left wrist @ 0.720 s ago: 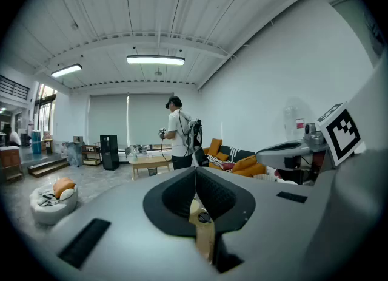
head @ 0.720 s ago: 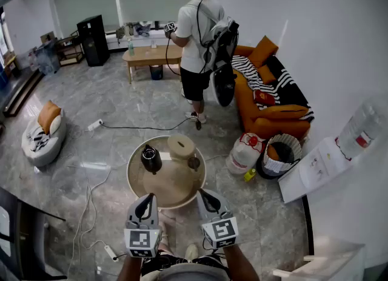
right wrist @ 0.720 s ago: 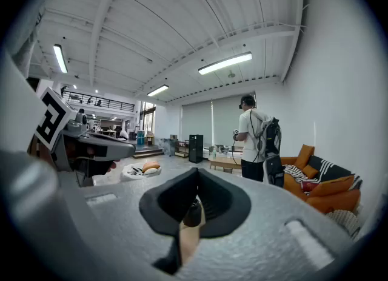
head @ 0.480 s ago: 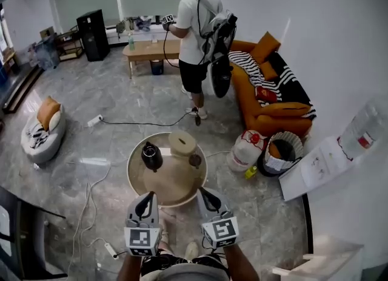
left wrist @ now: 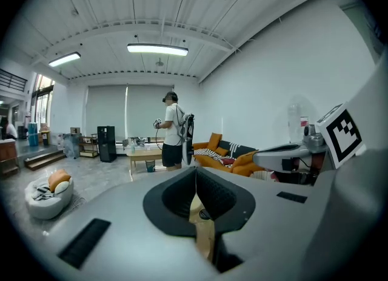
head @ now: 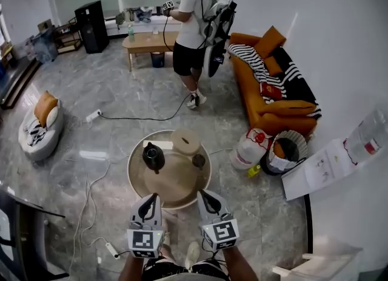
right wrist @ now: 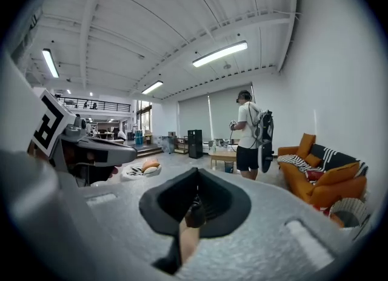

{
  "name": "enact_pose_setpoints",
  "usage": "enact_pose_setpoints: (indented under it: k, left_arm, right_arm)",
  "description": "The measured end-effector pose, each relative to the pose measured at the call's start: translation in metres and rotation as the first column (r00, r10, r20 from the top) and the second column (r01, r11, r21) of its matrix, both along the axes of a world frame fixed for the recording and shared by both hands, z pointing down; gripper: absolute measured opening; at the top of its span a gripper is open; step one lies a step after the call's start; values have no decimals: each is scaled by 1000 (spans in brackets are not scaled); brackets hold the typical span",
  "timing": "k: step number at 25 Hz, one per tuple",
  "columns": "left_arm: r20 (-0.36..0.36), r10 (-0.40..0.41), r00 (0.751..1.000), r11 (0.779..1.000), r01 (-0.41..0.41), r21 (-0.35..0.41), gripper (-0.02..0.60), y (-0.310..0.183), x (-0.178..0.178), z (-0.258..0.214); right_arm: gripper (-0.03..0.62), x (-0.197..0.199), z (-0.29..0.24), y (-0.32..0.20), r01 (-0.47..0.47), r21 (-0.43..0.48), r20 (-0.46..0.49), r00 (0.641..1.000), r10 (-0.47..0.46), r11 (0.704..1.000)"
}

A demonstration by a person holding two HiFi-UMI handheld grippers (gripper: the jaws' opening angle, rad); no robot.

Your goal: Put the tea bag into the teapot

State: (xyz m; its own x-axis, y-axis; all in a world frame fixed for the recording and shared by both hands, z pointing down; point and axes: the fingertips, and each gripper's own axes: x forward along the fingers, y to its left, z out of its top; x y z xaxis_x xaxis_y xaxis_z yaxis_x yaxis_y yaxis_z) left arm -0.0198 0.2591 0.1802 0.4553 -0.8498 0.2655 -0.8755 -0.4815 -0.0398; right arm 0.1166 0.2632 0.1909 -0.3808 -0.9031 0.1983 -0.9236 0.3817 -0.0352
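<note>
A: Tea bag [head: 150, 145]?
B: Probably the white packet lying on the round table's [head: 173, 184] far side, just behind the teapot [head: 153, 157]. Approach is only starting.
A: Tongs?
B: Left gripper [head: 147, 201] and right gripper [head: 205, 197] are hovering closed and empty at the table's near rim. One is needing to open and reach across.
A: Changes?
B: Only the bystander [head: 193, 31] is stepping farther from the table.

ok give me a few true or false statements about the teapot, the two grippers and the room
1. The black teapot stands on the round table. True.
2. The right gripper holds a tea bag. False: its jaws are together with nothing between them.
3. The left gripper has its jaws together. True.
4. The sofa is blue. False: it is orange.
5. A person stands beside the wooden table at the far end of the room. True.
</note>
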Motion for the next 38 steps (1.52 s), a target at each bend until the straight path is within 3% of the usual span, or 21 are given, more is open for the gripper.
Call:
enact_pose_setpoints:
  k: [11,20,29,38]
  left_arm:
    - [5,90,996,990,-89,-113,20,-75,6,93]
    - [-5,162,987,965,-160,-208,20,-127,19,171]
    - [-21,184,983,938,-182,-294,18,-155,14,268]
    - [-29,167,986,927,-167,-336,18,-176,-2,353]
  right_arm:
    - [0,-15,79,-74,-35,-60,0,999,35,998]
    - [0,-19,154,-121,-72,-190,-3,997,73,979]
    - [0,-29,248,-156,-77,-269,-6,997,79,960]
    - [0,-46,344,-166,-67,-357,-16,998,65,932]
